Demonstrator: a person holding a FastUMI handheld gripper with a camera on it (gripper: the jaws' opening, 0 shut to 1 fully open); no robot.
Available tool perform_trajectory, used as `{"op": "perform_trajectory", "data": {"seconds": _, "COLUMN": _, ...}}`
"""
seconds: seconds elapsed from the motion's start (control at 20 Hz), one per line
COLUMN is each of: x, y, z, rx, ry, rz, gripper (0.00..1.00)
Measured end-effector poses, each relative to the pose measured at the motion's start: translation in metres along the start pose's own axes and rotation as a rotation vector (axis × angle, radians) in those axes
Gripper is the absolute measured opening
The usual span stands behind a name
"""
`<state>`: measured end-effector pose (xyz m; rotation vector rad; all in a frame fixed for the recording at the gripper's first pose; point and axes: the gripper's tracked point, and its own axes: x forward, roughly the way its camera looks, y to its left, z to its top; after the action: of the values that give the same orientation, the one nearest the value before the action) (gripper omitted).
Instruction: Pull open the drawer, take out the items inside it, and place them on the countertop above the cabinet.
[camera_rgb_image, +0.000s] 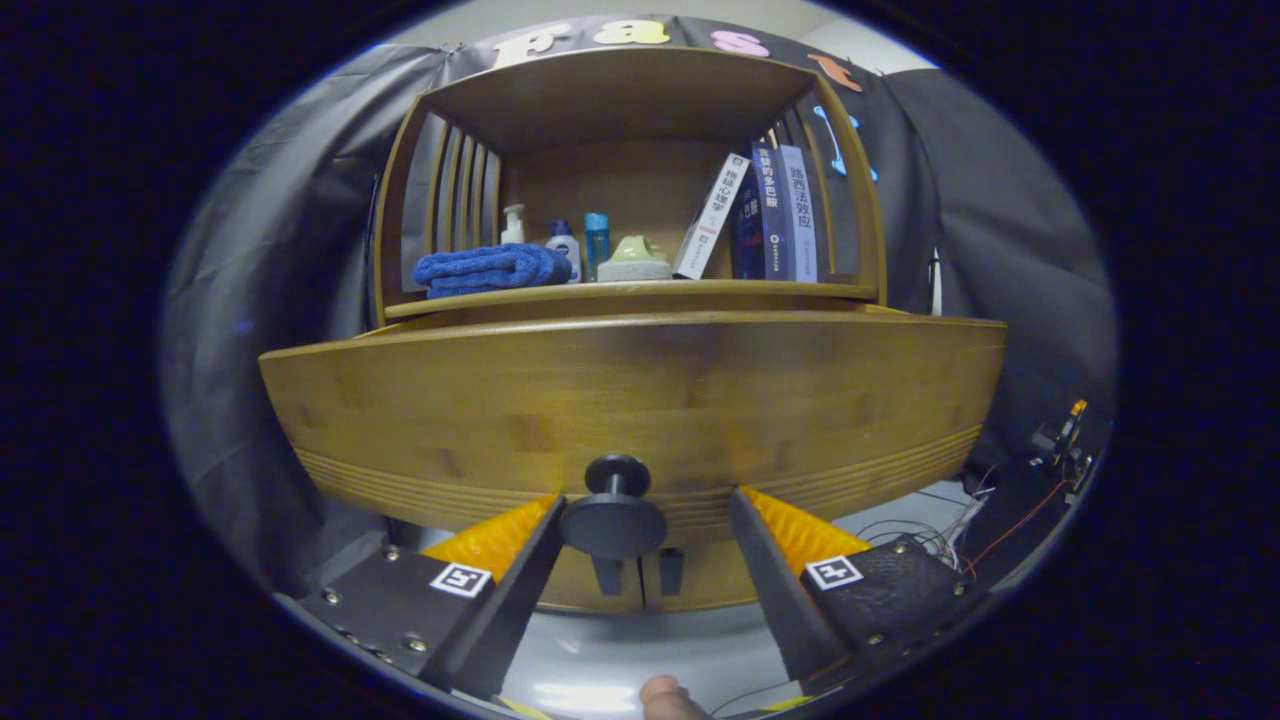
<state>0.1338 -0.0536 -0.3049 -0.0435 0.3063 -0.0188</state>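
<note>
Your gripper stands spread, its fingers flanking the drawer knob without pinching it. The knob sits between them, nearer the left finger, on the drawer front directly ahead.

On the shelf you have a folded blue towel lying at its left end, close to the front edge. Just behind it stand a white pump bottle, a smaller white bottle with a dark cap and a slim blue bottle, set in a row toward the back. Beside them, near the middle, sits a pale green object on a white base, possibly a soap dish. At the right end you see one white book leaning against several upright dark-spined books. Loose cables lie low beyond the cabinet's right side.
</note>
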Motion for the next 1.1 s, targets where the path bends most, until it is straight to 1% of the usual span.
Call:
{"op": "perform_trajectory", "data": {"seconds": 0.3, "x": 0.02, "y": 0.0, "z": 0.005, "rx": 0.022, "ry": 0.006, "rz": -0.001, "gripper": 0.98}}
{"op": "perform_trajectory", "data": {"seconds": 0.45, "x": 0.032, "y": 0.006, "z": 0.009, "rx": 0.096, "ry": 0.003, "rz": 0.01, "gripper": 0.99}}
{"op": "perform_trajectory", "data": {"seconds": 0.55, "x": 0.036, "y": 0.005, "z": 0.015, "rx": 0.077, "ry": -0.003, "rz": 0.002, "gripper": 0.99}}
{"op": "perform_trajectory", "data": {"seconds": 0.8, "x": 0.05, "y": 0.008, "z": 0.015, "rx": 0.126, "ry": 0.029, "rz": 0.01, "gripper": 0.99}}
{"op": "perform_trajectory", "data": {"seconds": 0.95, "x": 0.055, "y": 0.008, "z": 0.015, "rx": 0.153, "ry": 0.036, "rz": 0.033, "gripper": 0.99}}
{"op": "perform_trajectory", "data": {"seconds": 1.1, "x": 0.063, "y": 0.008, "z": 0.017, "rx": 0.139, "ry": 0.051, "rz": 0.033, "gripper": 0.99}}
